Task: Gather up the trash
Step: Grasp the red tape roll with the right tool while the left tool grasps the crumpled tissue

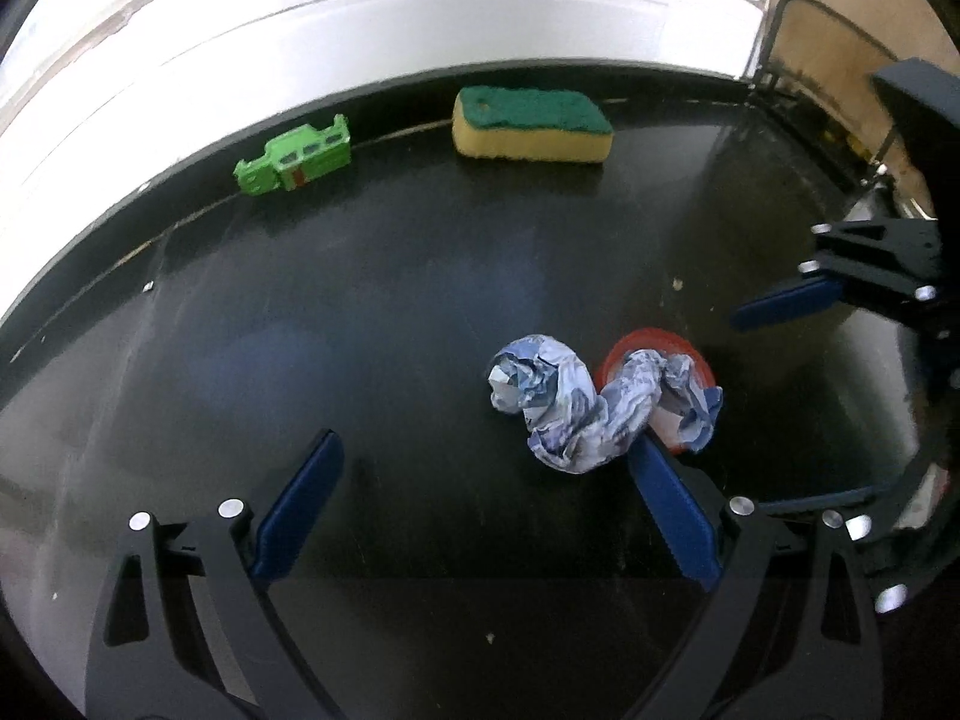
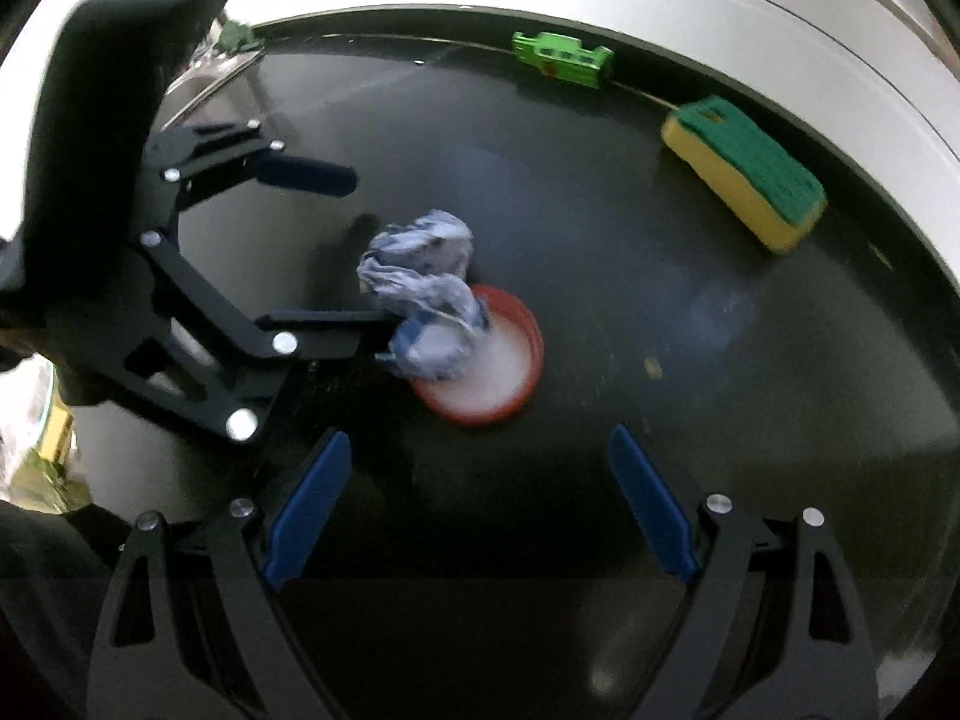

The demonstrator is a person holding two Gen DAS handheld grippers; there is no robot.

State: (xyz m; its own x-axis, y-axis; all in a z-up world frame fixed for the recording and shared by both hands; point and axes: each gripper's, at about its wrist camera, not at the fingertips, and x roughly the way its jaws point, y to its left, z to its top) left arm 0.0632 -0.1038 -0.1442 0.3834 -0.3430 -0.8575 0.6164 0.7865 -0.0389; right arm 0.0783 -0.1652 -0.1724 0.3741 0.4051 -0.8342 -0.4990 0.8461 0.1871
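Note:
A crumpled blue-and-white wrapper [image 1: 576,402] lies on the dark countertop [image 1: 360,312], draped over a red-rimmed lid [image 1: 651,348]. My left gripper [image 1: 486,450] is open; its right fingertip [image 1: 645,456] touches the wrapper's near edge, and the wrapper sits just ahead of the jaws. In the right wrist view the wrapper [image 2: 426,300] and lid [image 2: 498,372] lie ahead of my right gripper [image 2: 480,444], which is open and empty. The left gripper [image 2: 360,246] shows there, at the wrapper's left.
A green toy vehicle [image 1: 294,162] and a yellow sponge with a green top [image 1: 531,123] sit near the counter's far edge, by the white wall. Both also show in the right wrist view: toy [image 2: 564,57], sponge [image 2: 747,174]. The right gripper [image 1: 774,306] enters from the right.

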